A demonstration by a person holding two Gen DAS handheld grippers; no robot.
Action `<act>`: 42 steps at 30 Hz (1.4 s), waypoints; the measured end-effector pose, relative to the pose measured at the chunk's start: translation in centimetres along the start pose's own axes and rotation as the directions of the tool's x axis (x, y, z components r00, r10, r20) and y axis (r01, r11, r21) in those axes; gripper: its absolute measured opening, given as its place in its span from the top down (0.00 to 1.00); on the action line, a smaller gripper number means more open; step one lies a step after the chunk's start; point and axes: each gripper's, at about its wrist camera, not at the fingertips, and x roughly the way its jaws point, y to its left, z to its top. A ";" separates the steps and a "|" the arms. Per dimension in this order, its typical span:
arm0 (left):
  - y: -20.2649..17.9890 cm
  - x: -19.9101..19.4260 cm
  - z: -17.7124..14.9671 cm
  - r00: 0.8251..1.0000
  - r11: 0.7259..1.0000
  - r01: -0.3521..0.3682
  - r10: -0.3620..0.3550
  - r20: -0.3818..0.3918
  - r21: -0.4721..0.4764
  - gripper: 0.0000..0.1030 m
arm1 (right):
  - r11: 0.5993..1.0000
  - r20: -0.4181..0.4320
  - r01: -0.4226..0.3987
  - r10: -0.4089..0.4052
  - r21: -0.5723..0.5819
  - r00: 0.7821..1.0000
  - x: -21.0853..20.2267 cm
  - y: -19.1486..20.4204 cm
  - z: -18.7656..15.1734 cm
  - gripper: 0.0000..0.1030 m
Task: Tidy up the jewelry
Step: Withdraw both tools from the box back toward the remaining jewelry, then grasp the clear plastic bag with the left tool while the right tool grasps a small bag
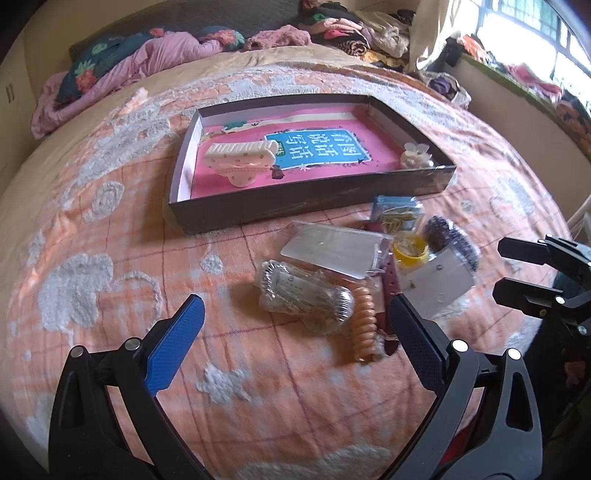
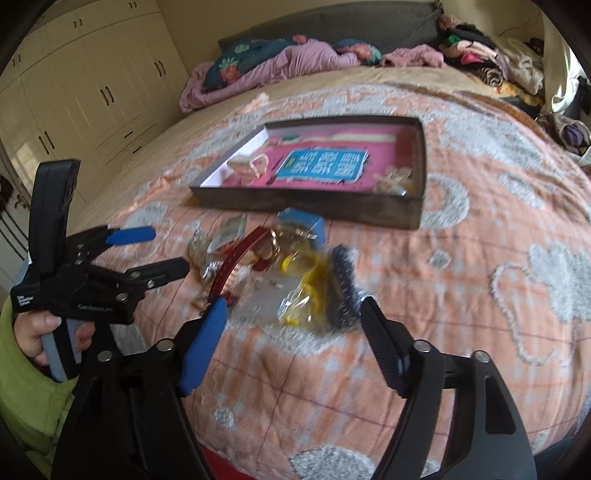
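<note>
A shallow dark box (image 1: 295, 208) with a pink lining lies on the bed; it also shows in the right wrist view (image 2: 306, 205). Inside lie a cream hair claw (image 1: 242, 157) and a small pale ornament (image 1: 415, 155). In front of the box is a loose pile: a clear packet with silvery pieces (image 1: 306, 295), an orange spiral hair tie (image 1: 364, 325), a dark red strap (image 1: 390, 284), a yellow ring in a bag (image 1: 410, 251), a white card (image 1: 436, 282) and a dark comb-like clip (image 1: 452, 238). My left gripper (image 1: 295, 321) is open just before the pile. My right gripper (image 2: 293, 314) is open and empty over the bagged yellow items (image 2: 306, 280).
The orange and grey patterned blanket (image 1: 110, 266) covers the bed. Crumpled pink bedding (image 1: 147, 59) and heaps of clothes (image 1: 354, 29) lie at the far end. White wardrobes (image 2: 92, 85) stand on the left. A window (image 1: 535, 22) is at the right.
</note>
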 end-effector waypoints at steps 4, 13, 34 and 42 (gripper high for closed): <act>0.0 0.9 0.4 0.999 0.999 0.038 -0.038 -0.018 0.017 0.09 | 0.999 -0.034 -0.027 0.028 0.036 0.999 1.3 -0.3 -0.2 0.49; 0.7 2.7 1.8 0.987 0.988 0.152 -0.153 -0.043 -0.028 0.09 | 0.991 -0.055 -0.094 0.099 0.096 0.994 2.5 -1.1 -0.3 0.68; 1.6 6.1 3.3 0.957 0.958 0.280 -0.284 -0.063 -0.062 0.20 | 0.992 0.030 -0.107 0.105 0.074 0.994 1.8 -1.4 1.1 0.79; 1.3 4.3 3.2 0.975 0.975 0.221 -0.222 -0.012 -0.021 0.20 | 0.995 0.073 -0.083 0.080 0.048 0.994 0.3 -1.5 1.4 0.79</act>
